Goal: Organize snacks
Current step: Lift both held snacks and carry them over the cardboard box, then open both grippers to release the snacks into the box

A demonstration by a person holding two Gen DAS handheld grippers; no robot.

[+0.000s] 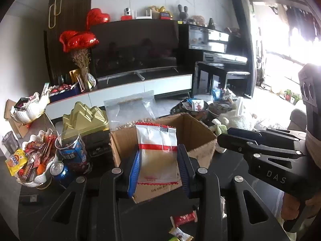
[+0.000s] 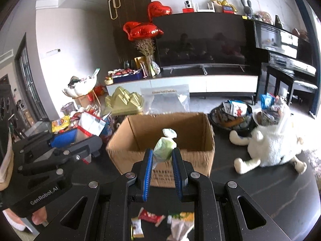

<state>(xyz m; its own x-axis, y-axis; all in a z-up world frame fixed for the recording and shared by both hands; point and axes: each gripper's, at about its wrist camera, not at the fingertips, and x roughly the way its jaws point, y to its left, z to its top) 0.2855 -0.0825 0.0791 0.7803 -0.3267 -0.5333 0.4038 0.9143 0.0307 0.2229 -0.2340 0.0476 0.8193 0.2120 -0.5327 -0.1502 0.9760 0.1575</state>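
I carry both over the cardboard box: left gripper clamps the white packet, right gripper pinches the green sweet (release low inside).

"DAS" marks right claw; "GenRobot.AI" left claw.
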